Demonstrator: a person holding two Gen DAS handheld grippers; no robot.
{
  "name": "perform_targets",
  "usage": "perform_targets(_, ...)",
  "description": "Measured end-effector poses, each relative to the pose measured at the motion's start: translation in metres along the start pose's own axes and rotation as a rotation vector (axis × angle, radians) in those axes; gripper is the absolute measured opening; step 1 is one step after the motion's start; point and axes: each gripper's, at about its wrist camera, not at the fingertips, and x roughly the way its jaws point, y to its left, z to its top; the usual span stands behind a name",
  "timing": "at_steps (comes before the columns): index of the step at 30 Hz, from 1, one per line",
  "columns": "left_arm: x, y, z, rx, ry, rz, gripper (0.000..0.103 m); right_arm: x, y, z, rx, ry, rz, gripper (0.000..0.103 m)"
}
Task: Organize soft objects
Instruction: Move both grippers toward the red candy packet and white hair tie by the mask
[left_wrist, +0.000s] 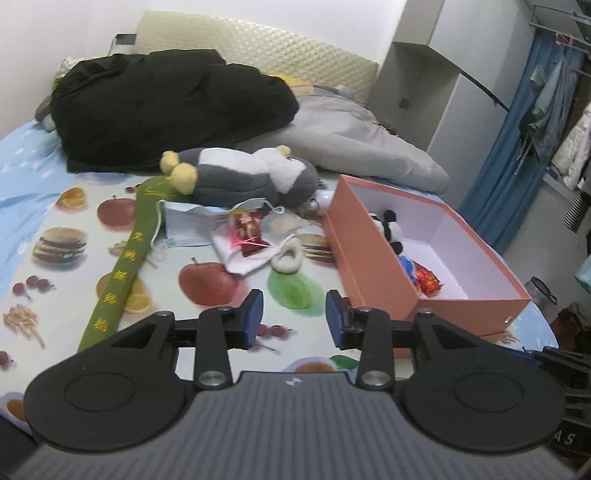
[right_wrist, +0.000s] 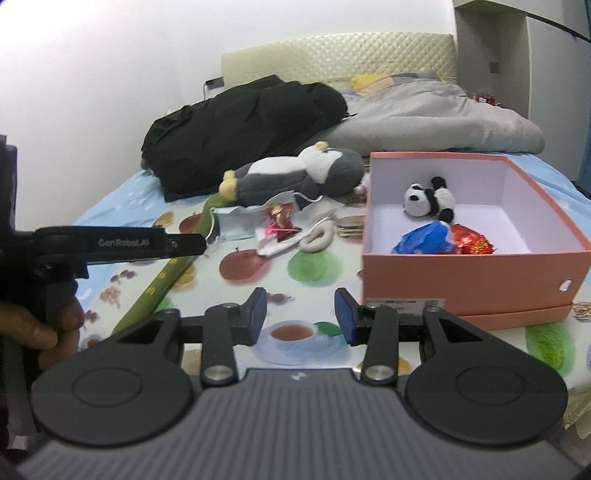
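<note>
Left wrist view: bed (left_wrist: 92, 206) spread with a fruit-and-burger print sheet, serving as the sorting ground. At the headboard end, black coat (left_wrist: 166, 107) heaped beside a grey pillow (left_wrist: 351, 140), pushed well back and apart from the sorting, probably just to free the middle. Orange box (left_wrist: 424, 295) standing open at the right of the bed, lid off so soft things can drop straight in; panda plush (left_wrist: 389, 230) already inside against the near wall, with a blue and a red foil wrapper (left_wrist: 428, 282) toward the near end. Grey penguin plush (left_wrist: 243, 175) lying on its side across the middle, not yet boxed, resting partly over a long green banner (left_wrist: 122, 273) with yellow lettering. In front of the penguin, a loose heap: blue face mask (left_wrist: 188, 225), small red packet (left_wrist: 249, 229) on white cloth, and a small white fuzzy piece (left_wrist: 290, 256), possibly a tiny slipper, too blurred to say. Left tongs (left_wrist: 294, 319) parted halfway with nothing between the blue pads, hovering over the sheet and aimed at that heap, likely readied for the next pick. Right wrist view: right tongs (right_wrist: 301, 317) likewise parted and empty, near the box's front corner, placed as if to steady or receive.
</note>
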Motion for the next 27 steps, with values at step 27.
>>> perform_targets(27, 0.182, 0.078, 0.057, -0.146, 0.073, -0.042, 0.043, 0.181, 0.024, 0.03, -0.074, 0.11, -0.009, 0.044)
